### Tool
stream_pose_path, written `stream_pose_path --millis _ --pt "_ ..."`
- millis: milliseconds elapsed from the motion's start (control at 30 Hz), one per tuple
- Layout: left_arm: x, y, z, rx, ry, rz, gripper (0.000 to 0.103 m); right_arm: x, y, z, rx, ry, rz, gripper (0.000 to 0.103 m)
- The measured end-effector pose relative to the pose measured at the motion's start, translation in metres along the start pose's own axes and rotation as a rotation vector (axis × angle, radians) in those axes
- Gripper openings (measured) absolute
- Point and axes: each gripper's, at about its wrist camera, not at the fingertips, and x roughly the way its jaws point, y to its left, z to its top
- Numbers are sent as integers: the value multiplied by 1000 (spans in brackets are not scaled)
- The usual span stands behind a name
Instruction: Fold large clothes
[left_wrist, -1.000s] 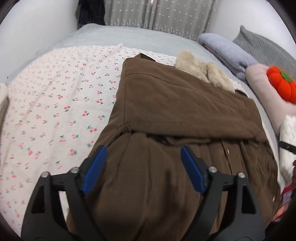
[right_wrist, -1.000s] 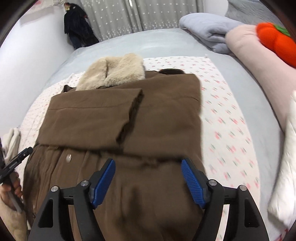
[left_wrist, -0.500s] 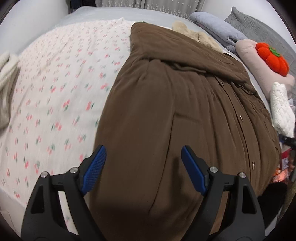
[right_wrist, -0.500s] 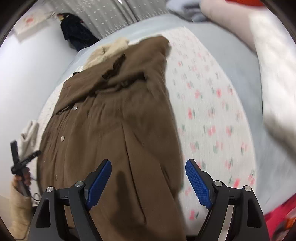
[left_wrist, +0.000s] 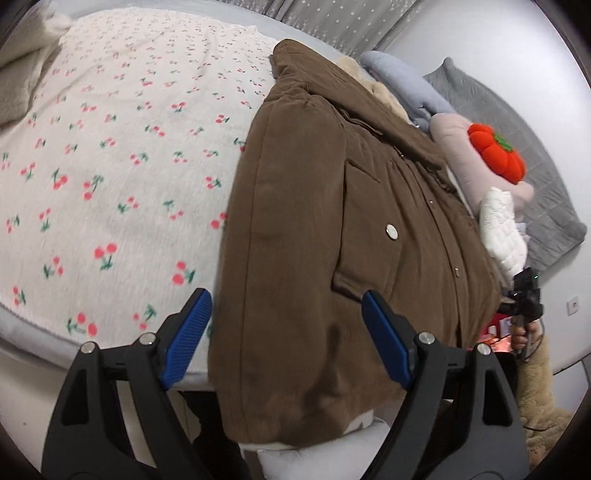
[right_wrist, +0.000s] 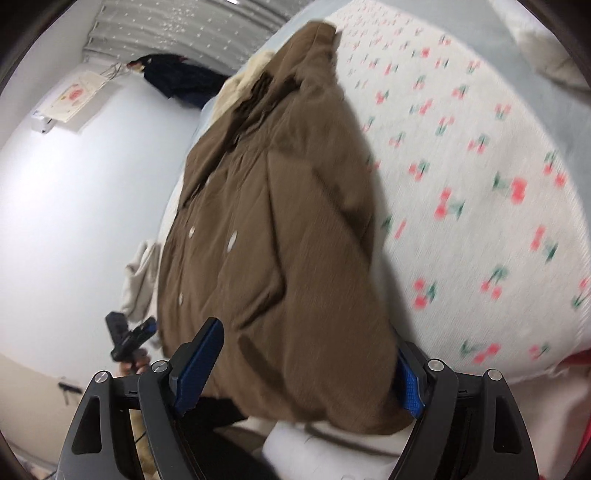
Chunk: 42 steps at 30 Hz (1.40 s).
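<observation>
Both claws, left claw (left_wrist: 282, 332) and right claw (right_wrist: 304, 367), wide open and empty, have been pulled back to the brown coat's (left_wrist: 332, 229) hem; the bottom fold is judged next.

Both wrist views look forward from close above the bed's (left_wrist: 110, 166) near edge, tilted down along it; both share the brown coat (left_wrist: 332, 240), centre frame in each.

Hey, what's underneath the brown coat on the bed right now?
The brown coat lies on the cherry-print blanket. Its hem overhangs the bed edge. Whatever lies directly under it is covered.
</observation>
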Motion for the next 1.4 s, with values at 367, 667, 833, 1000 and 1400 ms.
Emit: stream_pose_path --millis 367,667,833,1000,1400 --pt "-9 19 -12 -51 33 -94 83 30 10 -18 -63 146 2 68" --pt "1 6 -20 17 115 -108 74 57 25 -16 -69 217 -2 37" --pt "9 -11 -14 56 175 -114 46 53 47 -18 -118 194 -4 23" --pt "6 -38 -8 83 183 -138 18 32 86 -20 -209 80 22 18" --pt "-81 -113 92 87 -267 -363 15 -23 161 48 -271 -266 101 16"
